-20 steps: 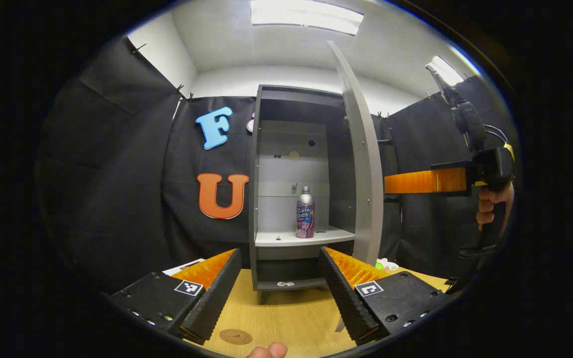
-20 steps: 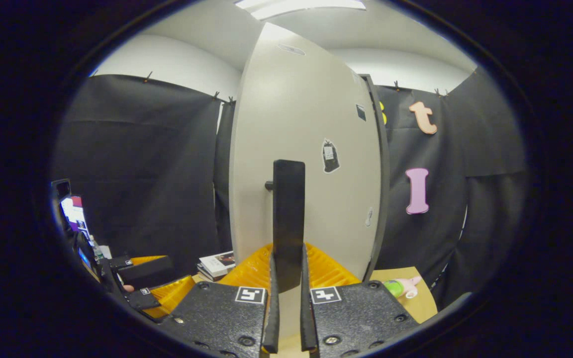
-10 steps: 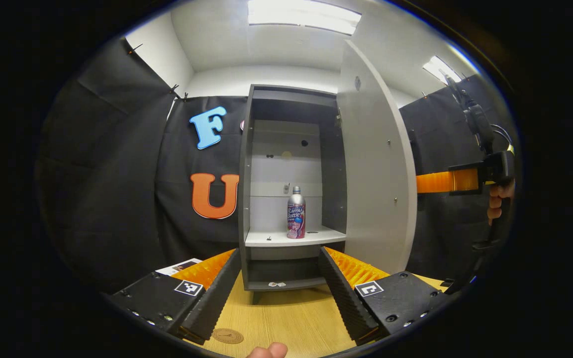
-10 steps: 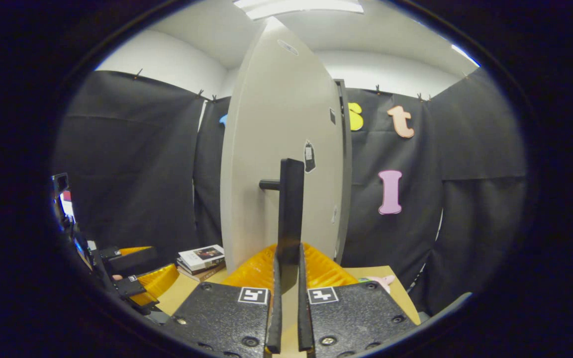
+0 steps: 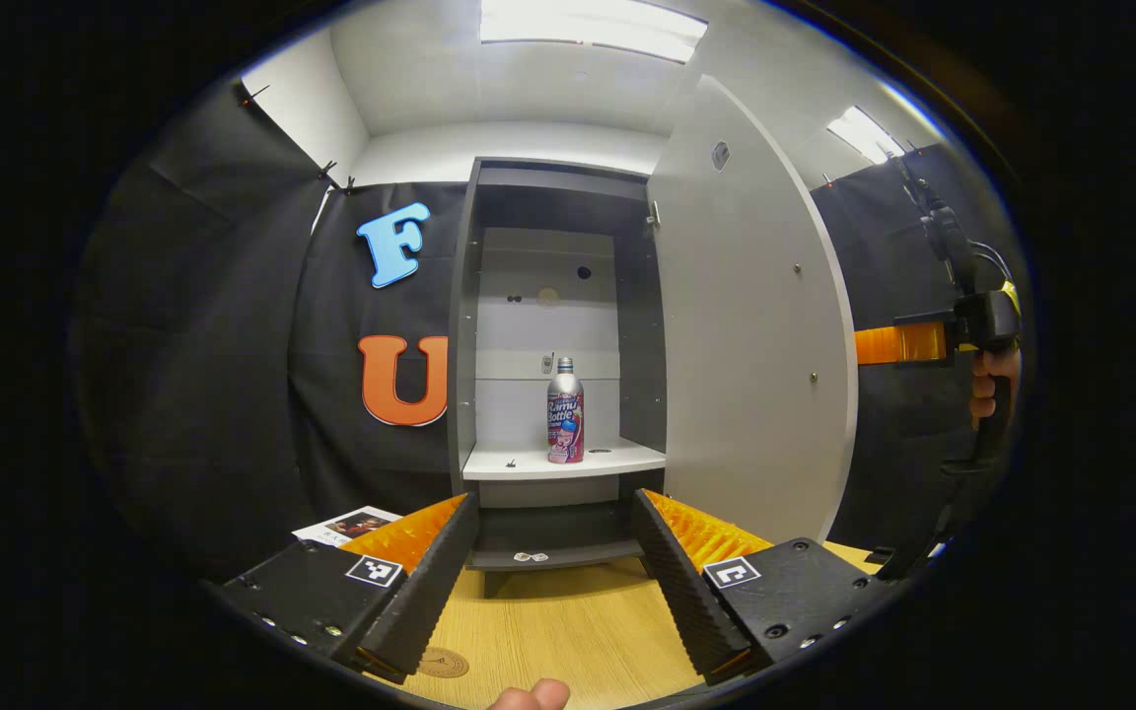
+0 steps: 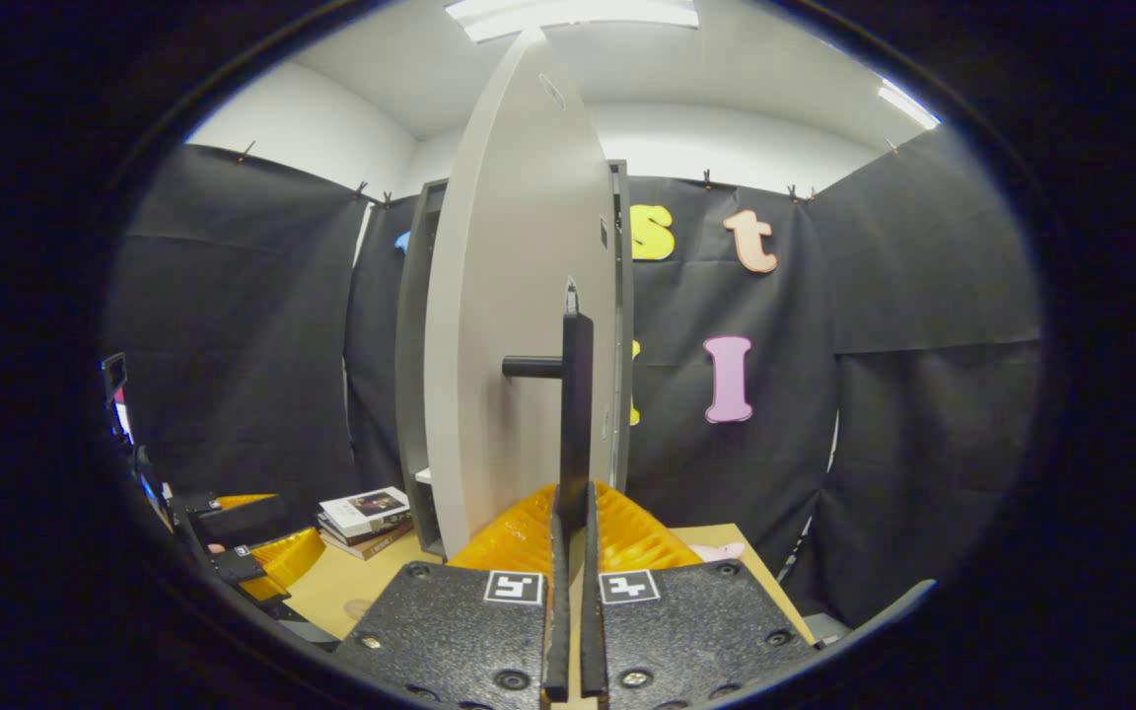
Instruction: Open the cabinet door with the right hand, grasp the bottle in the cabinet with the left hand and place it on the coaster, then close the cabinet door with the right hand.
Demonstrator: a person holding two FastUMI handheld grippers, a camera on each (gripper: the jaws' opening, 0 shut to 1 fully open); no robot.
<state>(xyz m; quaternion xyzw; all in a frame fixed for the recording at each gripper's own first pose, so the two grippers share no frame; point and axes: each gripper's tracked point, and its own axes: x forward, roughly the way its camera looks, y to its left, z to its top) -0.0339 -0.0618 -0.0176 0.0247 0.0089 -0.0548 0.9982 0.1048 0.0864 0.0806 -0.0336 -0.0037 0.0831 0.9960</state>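
A silver bottle with a pink label (image 5: pixel 565 414) stands upright on the middle shelf of the grey cabinet (image 5: pixel 474 325). The cabinet door (image 5: pixel 750 345) is swung wide to the right. My left gripper (image 5: pixel 553 532) is open, low in front of the cabinet and well short of the bottle. A round brown coaster (image 5: pixel 444 662) lies on the wooden table (image 5: pixel 568 631) just below it. In the right gripper view, my right gripper (image 6: pixel 571 513) is shut on the door's black handle (image 6: pixel 576 404), beside the door (image 6: pixel 519 325). In the left gripper view the right gripper (image 5: pixel 908 342) shows past the door's edge, held by a hand (image 5: pixel 990 380).
A stack of books (image 6: pixel 366 513) lies on the table left of the cabinet, its top one also in the left gripper view (image 5: pixel 346 525). A pink and green item (image 6: pixel 716 550) lies on the table's right end. Black cloth walls close the booth.
The door has swung further open to the right, pulled by my right gripper on its handle. The cabinet interior and bottle now show fully. My left gripper stays open.
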